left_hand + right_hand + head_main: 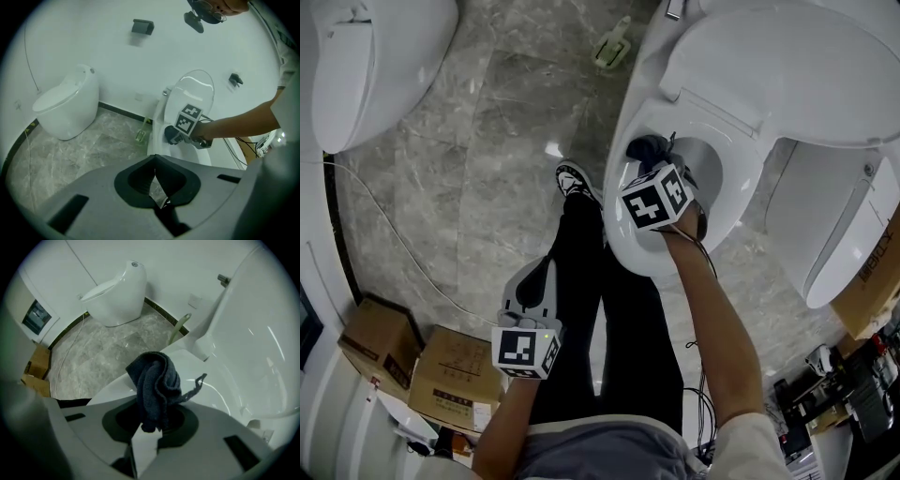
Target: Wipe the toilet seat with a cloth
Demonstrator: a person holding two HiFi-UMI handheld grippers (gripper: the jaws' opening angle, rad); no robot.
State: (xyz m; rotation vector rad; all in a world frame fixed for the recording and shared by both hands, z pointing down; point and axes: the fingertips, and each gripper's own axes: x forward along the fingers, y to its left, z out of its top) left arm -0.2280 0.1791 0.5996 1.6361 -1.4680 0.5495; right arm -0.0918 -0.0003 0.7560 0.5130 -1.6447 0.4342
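Head view: right gripper (pixel 659 167) points down at the white oval toilet seat (pixel 623 220), with the white lid (pixel 806 75) raised. The dark blue terry cloth (pixel 647 148) is bunched at its tip, on the seat's ring. Left gripper (pixel 542 267) hangs over the grey marble floor (pixel 487 122), well apart from the toilet.

Left gripper view: jaws clenched together, nothing between them.

Right gripper view: jaws clamped on the cloth (pixel 154 383), with the seat (pixel 110 387) just beneath.
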